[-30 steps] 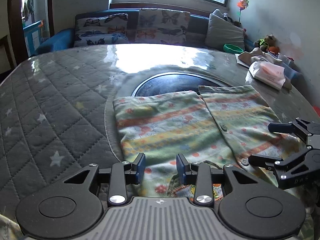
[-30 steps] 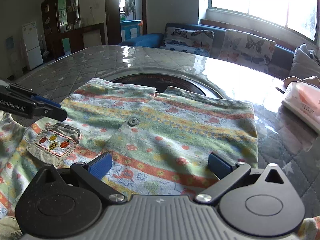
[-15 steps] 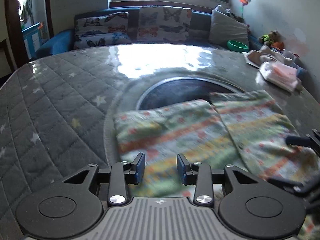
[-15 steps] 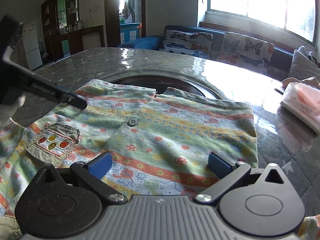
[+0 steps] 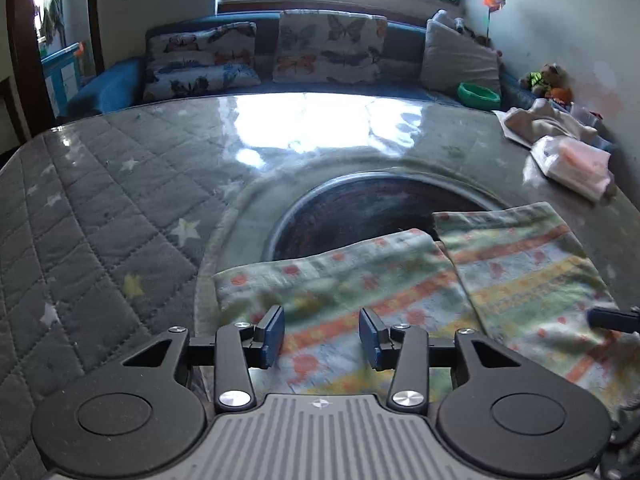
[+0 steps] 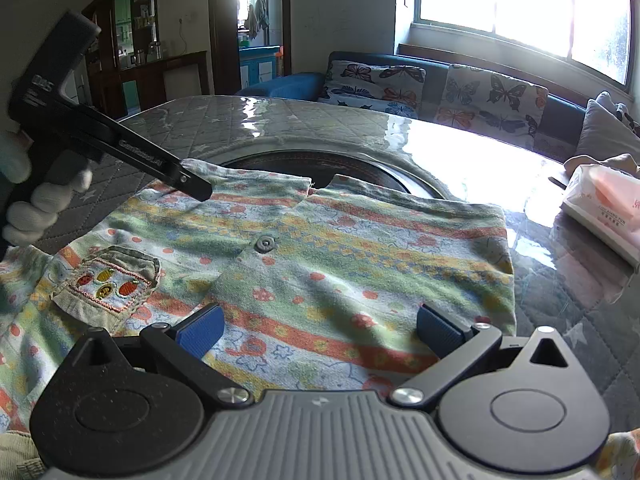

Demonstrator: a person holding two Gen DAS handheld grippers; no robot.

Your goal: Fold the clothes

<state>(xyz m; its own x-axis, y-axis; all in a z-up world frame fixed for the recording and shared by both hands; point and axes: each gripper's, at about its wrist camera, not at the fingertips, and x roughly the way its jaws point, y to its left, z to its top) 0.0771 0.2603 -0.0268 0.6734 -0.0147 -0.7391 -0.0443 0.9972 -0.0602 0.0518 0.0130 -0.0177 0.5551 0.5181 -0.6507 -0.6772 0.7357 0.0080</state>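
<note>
From the left wrist view, the left hand-held gripper (image 5: 320,338) hangs over the near left part of a striped child's shirt (image 5: 400,280) that lies flat on the quilted counter (image 5: 100,220), partly over the dark round inset (image 5: 360,208) in its middle. Its jaws are opening, with nothing between the blue pads; the cloth lies below them, untouched as far as I can tell. I judge the step to be the reach for the shirt's left edge, so the next move calls for lowering onto that edge and pinching a single layer before carrying it across. From the right wrist view, the right hand-held gripper (image 6: 320,330) has its jaws spread wide and empty above the shirt's near right side. A gloved hand (image 6: 36,200) holds the left hand-held gripper over the shirt's far left corner. The shirt's long axis seems to run from the person towards the window, front side up, its button (image 6: 265,245) and pocket (image 6: 106,284) showing. Which end is the collar I cannot tell.
</note>
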